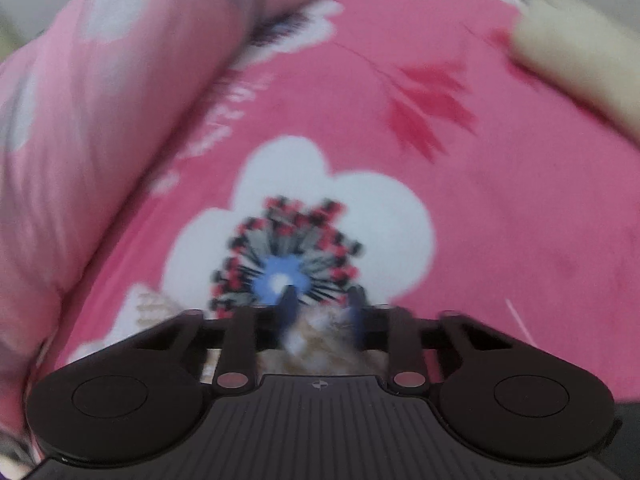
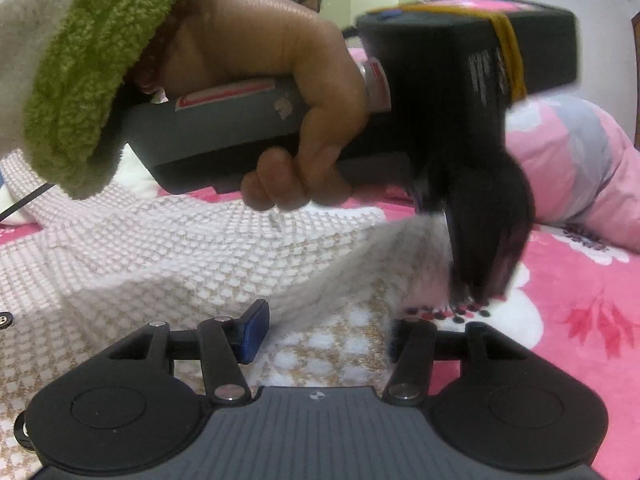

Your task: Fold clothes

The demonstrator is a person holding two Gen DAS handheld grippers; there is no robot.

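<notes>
**Left gripper pinches garment corner; right gripper stands open alongside**

The work surface is a pink floral bedspread [image 2: 580,280], broad and soft, which serves as the folding bed. A pink and grey bolster [image 2: 576,160] lies at its far side, clear of the work.

The task's thing, a white waffle-knit garment [image 2: 160,256], lies spread flat across the bedspread on the near left of the right wrist view. One corner is lifted off the surface and drawn taut toward the right, in my judgement so that it can be carried over as a fold.

A hand [image 2: 280,100] in a green fleece cuff [image 2: 88,80] grips the handle of the left gripper [image 2: 480,276], which points steeply down at that corner. Its fingers are pressed almost together with a bunch of knit fabric pinched between them, as the left wrist view confirms [image 1: 320,320].

The right gripper [image 2: 328,328] sits low over the flat knit, fingers spread apart, nothing pinched. Its blue pad [image 2: 254,330] is just above the cloth; the opposite pad is blurred. It appears placed to take a second hold.
</notes>
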